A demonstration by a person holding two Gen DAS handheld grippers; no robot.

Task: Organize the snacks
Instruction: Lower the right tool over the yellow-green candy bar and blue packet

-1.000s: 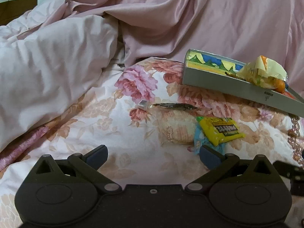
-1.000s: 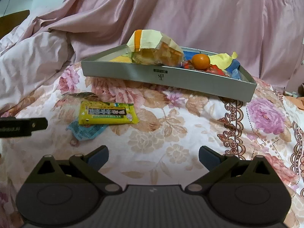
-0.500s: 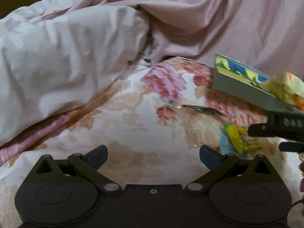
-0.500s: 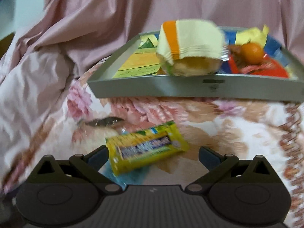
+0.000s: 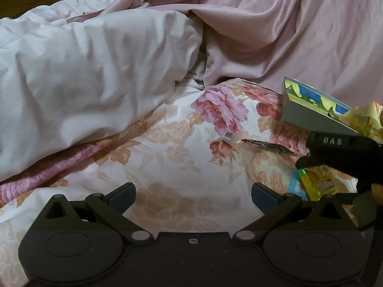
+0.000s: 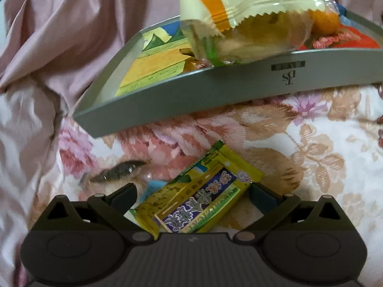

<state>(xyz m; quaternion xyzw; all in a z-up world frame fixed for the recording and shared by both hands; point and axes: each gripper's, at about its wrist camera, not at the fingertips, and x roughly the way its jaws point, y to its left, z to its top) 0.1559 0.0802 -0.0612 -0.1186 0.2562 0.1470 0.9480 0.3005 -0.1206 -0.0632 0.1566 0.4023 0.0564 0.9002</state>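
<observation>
The right claw (image 6: 192, 197) is spread wide, jaws apart, with a yellow snack packet (image 6: 198, 197) lying between the fingertips; contact between fingers and packet cannot be confirmed. A blue wrapper (image 6: 153, 186) lies partly under the packet's left end. A thin dark packet (image 6: 117, 171) lies on the floral bedspread (image 6: 311, 155) just left of the yellow snack packet. Beyond the yellow snack packet stands a grey tray (image 6: 215, 91), resting on the bedspread. Inside the tray are a pale wrapped cake (image 6: 251, 24), an orange fruit (image 6: 325, 22) and red wrappers (image 6: 347, 39).

The left claw (image 5: 193, 195) is also released, jaws wide, with nothing between them, over bare bedspread well left of the yellow snack packet. Pink sheets (image 5: 275, 28) and a white duvet (image 5: 83, 71) are bunched behind the tray.
</observation>
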